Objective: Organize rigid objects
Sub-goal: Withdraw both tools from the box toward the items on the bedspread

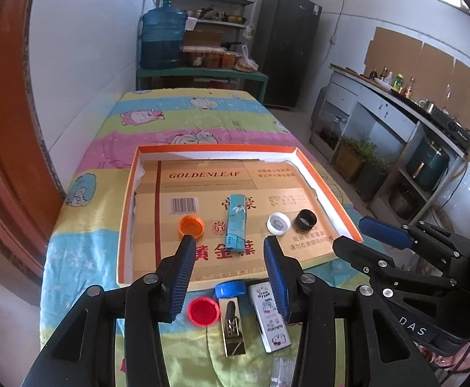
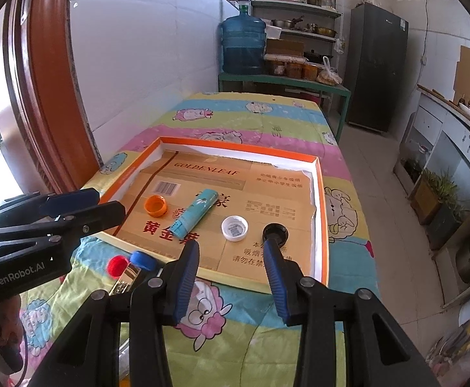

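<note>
In the left wrist view, the left gripper is occupying the lower centre of the frame with its jaws standing apart and nothing between them. Below its fingertips, on the patterned blanket, four loose items are lying: one red cap, one blue cap, one gold lighter and one white lighter. The right wrist view is showing only three of these, at lower left: the red cap, the blue cap and part of the gold lighter; the white lighter is not visible there. In that view the right gripper is sitting at lower centre, jaws likewise apart and empty. Beyond both grippers, the orange-rimmed tray is lying at mid-frame and is containing four items: one orange cap, one light-blue lighter, one white cap and one black cap. In the right wrist view the black cap is appearing just above the right fingertip, and the white cap is lying above the gap between the fingers. Each view is also showing the other gripper at its edge: the right gripper at right of the left view, the left gripper at left of the right view. Counted in total: five caps, three lighters.
</note>
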A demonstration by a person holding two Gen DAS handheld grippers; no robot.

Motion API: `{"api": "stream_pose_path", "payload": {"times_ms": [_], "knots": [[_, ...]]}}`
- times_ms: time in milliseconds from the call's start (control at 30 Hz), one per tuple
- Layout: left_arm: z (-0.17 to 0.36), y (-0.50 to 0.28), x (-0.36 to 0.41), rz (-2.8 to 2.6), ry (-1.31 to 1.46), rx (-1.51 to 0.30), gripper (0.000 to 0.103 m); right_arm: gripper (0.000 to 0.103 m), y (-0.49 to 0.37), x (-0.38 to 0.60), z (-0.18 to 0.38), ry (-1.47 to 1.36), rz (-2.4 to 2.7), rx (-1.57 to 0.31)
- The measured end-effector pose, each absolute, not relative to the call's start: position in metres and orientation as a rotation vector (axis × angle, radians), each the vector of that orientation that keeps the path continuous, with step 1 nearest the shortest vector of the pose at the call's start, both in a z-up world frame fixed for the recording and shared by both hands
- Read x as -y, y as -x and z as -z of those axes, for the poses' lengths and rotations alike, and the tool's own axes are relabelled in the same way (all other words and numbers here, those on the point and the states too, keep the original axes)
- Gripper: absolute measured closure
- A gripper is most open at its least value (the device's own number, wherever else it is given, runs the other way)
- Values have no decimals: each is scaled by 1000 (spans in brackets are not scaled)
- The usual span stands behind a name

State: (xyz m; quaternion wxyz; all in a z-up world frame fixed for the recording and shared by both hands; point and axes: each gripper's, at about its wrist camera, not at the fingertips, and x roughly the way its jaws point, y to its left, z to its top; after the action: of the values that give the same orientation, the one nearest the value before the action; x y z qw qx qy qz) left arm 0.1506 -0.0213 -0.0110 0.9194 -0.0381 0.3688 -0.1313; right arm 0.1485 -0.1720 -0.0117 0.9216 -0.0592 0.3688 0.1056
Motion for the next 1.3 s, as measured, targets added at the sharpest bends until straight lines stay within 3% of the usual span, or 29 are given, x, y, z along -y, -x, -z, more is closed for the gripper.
{"api": "stream_pose_path", "payload": {"times_ms": [1300], "knots": [[20, -60, -18, 200, 89, -725, 58, 62, -68, 137, 24, 166, -268, -782]]}}
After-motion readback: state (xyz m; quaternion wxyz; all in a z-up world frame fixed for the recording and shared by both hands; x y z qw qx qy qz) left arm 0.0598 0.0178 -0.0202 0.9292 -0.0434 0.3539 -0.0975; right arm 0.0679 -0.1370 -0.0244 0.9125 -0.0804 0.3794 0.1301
